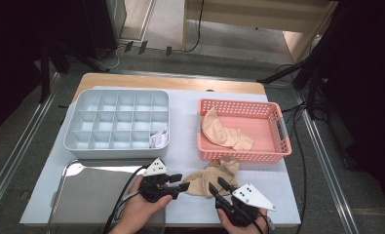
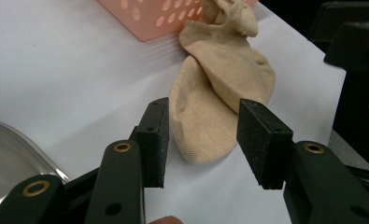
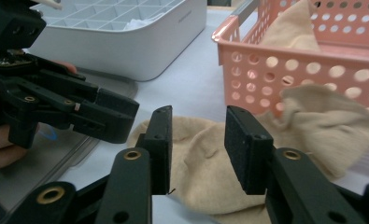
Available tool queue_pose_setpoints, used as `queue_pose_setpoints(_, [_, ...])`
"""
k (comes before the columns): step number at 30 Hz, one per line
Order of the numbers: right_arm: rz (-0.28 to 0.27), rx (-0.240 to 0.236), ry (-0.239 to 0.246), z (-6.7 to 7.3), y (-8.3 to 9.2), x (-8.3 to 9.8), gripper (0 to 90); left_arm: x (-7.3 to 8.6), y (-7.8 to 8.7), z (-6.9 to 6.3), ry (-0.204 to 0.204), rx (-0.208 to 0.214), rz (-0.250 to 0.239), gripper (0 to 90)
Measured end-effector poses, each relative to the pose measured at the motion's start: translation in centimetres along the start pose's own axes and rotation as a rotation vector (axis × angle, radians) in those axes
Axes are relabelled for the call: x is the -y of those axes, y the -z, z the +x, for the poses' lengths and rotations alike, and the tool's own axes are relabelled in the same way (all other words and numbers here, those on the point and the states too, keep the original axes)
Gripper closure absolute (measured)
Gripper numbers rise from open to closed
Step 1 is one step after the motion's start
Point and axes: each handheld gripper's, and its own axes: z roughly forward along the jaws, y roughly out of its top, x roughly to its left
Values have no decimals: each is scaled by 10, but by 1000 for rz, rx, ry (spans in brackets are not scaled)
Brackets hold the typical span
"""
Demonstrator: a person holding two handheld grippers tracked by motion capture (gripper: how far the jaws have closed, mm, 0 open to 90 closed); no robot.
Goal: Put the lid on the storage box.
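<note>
A crumpled beige fabric sock (image 1: 210,176) is seen lying on the white table cover (image 1: 190,141), just in front of the pink perforated plastic basket (image 1: 277,117). The left gripper (image 1: 179,182) is held with parted jaws on both sides of the sock's toe end, and nothing is grasped. The right gripper (image 1: 217,185) is held just before the sock, released, with its jaws parted too. The sock is not pressed by its pads (image 3: 162,140).
</note>
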Motion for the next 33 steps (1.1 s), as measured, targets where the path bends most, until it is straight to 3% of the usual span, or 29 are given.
queue_pose_setpoints(5, [0,106,-68,-31,4,-3,632,1,-2,-2,0,1,-5,556])
queue_pose_setpoints(11, [82,189,-82,-59,-24,1,542,2,-5,-10,2,11,-18,577])
queue_pose_setpoints(14, [89,210,-128,-72,-33,0,492,3,-9,-17,-4,22,-15,580])
queue_pose_setpoints(17, [111,190,-191,-81,-41,2,497,4,-14,-23,-12,30,-3,577])
queue_pose_setpoints(19, [126,169,-215,-82,-44,4,581,5,-18,-27,-14,8,5,574])
queue_pose_setpoints(20, [123,161,-216,-81,-45,6,625,5,-20,-28,-3,-15,7,575])
queue_pose_setpoints(22, [120,158,-205,-78,-44,7,719,5,-24,-30,17,-17,4,575])
queue_pose_setpoints(24, [112,159,-197,-75,-42,7,777,2,-28,-34,14,-33,7,576])
queue_pose_setpoints(29, [71,149,-184,-70,-40,7,823,-4,-41,-44,0,-61,34,587])
queue_pose_setpoints(33, [34,120,-198,-66,-36,6,847,-5,-52,-45,-12,-103,73,678])
